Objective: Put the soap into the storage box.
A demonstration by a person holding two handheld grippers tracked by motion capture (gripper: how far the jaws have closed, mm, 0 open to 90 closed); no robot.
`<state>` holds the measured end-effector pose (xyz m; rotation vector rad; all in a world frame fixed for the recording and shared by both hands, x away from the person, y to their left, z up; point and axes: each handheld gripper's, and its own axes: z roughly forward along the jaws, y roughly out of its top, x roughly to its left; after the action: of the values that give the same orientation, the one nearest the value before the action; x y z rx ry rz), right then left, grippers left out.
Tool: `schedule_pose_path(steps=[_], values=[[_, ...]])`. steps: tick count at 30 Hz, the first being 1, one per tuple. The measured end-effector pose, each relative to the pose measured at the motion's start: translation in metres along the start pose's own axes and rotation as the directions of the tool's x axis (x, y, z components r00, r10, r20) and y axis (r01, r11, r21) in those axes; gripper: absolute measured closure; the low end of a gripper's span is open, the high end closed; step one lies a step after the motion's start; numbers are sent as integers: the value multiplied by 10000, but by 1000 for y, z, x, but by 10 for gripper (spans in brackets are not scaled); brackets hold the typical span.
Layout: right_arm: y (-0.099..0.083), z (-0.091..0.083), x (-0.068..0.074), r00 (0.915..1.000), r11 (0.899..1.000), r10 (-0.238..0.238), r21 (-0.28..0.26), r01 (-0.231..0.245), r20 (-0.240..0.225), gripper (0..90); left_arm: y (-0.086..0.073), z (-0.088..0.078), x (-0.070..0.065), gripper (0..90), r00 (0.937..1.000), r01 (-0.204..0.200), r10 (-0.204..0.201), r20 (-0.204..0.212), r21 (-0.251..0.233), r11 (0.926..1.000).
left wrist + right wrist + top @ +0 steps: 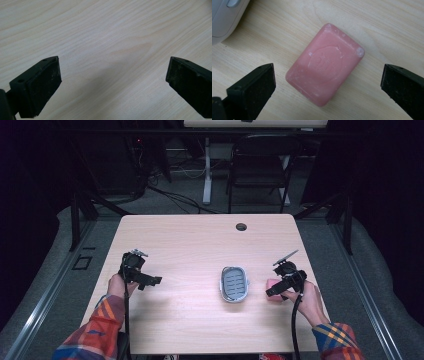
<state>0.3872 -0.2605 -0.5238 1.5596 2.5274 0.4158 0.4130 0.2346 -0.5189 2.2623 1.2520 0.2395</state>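
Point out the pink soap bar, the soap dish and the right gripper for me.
Soap bar [325,65]: right gripper view, middle of its stamped top.
Soap dish [235,284]: high view, its ribbed grey floor.
Right gripper [328,85]: right gripper view, midway between its open fingertips.

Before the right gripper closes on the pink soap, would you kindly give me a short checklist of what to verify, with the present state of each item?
1. Right gripper jaws open wide enough for the soap: ok, both jaws stand clear of it.
2. Soap centred between the jaws: ok, though it lies at a slant to them.
3. Soap flat on the table, touching nothing else: ok.
4. Soap dish unoccupied and close by: ok, its ribbed floor looks bare.
5. Left gripper out of the way: ok, open over bare wood on the far side of the dish.
6. Height of the jaws above the table: cannot tell.
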Motion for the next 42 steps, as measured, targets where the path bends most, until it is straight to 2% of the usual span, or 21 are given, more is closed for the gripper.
schedule_pose_path(steps=[9,15,16,17,18,19,20,22,24,25,26,34,40,42], values=[[8,10,4,9997,9996,-29,289,21,255,6,0,-1,0,0,10000,0,0,-16,18,10000],[10,15,3,9994,9987,89,497,-105,322,145,0,-1,0,0,10000,-10,10,-18,27,10000],[9,17,4,9992,9992,270,280,-278,306,150,0,0,0,0,10000,-5,5,-18,30,10000],[10,16,3,9994,9986,137,497,-152,304,167,0,0,0,0,10000,-8,8,-13,37,10000],[10,16,3,9994,9986,137,497,-152,304,167,0,0,0,0,10000,-4,4,-9,31,10000],[11,14,2,9995,9969,-11,789,-15,324,190,0,-1,0,0,10000,-8,8,-7,29,10000],[10,15,1,9996,9975,36,701,-55,263,220,0,-1,0,0,10000,-12,12,-10,26,10000],[7,18,2,9987,9984,507,263,-510,96,267,0,-1,0,0,10000,-15,15,12,35,10000],[8,17,1,9991,9980,383,489,-392,179,295,0,-1,0,0,10000,-12,12,18,33,10000],[8,17,0,9991,9981,366,484,-375,195,300,0,-1,0,0,10000,-24,24,20,39,10000],[9,15,-1,9997,9968,198,768,-210,159,302,0,-1,0,0,10000,-11,11,18,36,10000],[9,18,-2,9997,9956,241,900,-246,67,347,0,0,0,0,10000,-36,36,30,74,10000],[8,19,-3,9998,9954,194,941,-196,32,349,0,0,0,0,10000,-44,43,24,87,10000],[7,21,-2,9993,9967,385,716,-386,25,352,0,0,0,0,10000,-39,39,8,73,10000]])
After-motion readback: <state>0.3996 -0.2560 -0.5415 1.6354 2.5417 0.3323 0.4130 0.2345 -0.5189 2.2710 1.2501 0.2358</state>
